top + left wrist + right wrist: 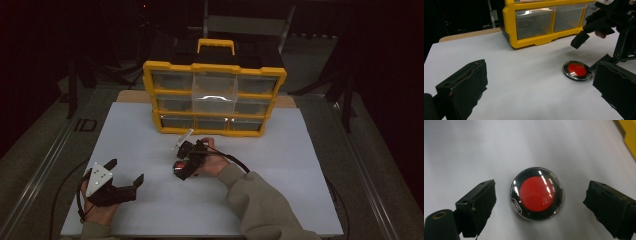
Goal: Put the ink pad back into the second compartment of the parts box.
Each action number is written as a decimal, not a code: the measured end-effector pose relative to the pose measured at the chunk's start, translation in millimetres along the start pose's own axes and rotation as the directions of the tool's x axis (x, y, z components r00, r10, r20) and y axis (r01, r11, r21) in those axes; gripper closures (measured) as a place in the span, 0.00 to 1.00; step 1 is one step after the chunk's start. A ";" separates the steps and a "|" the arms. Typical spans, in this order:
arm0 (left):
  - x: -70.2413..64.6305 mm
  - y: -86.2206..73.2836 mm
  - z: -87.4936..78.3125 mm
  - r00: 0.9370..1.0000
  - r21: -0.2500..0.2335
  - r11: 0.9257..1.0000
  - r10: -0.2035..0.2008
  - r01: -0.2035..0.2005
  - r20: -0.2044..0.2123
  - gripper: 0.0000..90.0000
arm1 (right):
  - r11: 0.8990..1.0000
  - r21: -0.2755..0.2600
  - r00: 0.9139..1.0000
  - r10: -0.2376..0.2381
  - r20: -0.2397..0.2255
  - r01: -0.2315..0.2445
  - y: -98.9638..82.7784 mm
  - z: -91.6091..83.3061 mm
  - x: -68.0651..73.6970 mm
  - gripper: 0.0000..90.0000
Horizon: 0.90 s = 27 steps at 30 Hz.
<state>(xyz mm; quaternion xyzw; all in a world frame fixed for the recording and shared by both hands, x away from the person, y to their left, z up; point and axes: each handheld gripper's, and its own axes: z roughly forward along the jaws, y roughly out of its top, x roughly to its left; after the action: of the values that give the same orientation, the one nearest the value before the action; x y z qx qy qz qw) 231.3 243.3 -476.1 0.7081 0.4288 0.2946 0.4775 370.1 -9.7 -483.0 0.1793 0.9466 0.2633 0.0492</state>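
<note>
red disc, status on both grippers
Right gripper open, jaws straddling red disc, no contact. Left gripper open, idle. Yellow organizer behind, nothing blocking.

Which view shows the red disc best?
The right gripper view: the red disc lies centred between the open jaws, its clear rim sharp. The left gripper view shows it small and oblique on the white table. In the high view it is partly hidden under the right gripper.

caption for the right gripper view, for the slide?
Open right claw poised over a round red-centred disc lying on the white table.
</note>
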 end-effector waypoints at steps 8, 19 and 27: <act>0.7 -0.1 -0.4 1.000 -0.004 1.000 -0.005 0.005 -0.003 0.00 | 1.000 0.019 1.000 0.011 -0.018 -0.010 -1.1 9.7 0.2 0.11; 0.6 -0.3 -0.3 1.000 -0.002 1.000 -0.004 0.004 -0.003 0.00 | 0.996 0.082 0.999 0.025 -0.022 -0.023 -1.7 24.7 0.0 0.14; 0.7 -0.3 -0.3 1.000 -0.001 1.000 -0.004 0.004 -0.003 0.00 | 0.994 0.102 1.000 0.029 -0.009 -0.028 -0.9 26.9 -0.5 0.17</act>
<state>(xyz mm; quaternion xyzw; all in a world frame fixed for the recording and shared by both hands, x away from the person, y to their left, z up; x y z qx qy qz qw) 231.2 244.1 -476.3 0.7065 0.4310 0.2948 0.4778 375.4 2.4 -506.5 0.1936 0.9564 0.2165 0.0315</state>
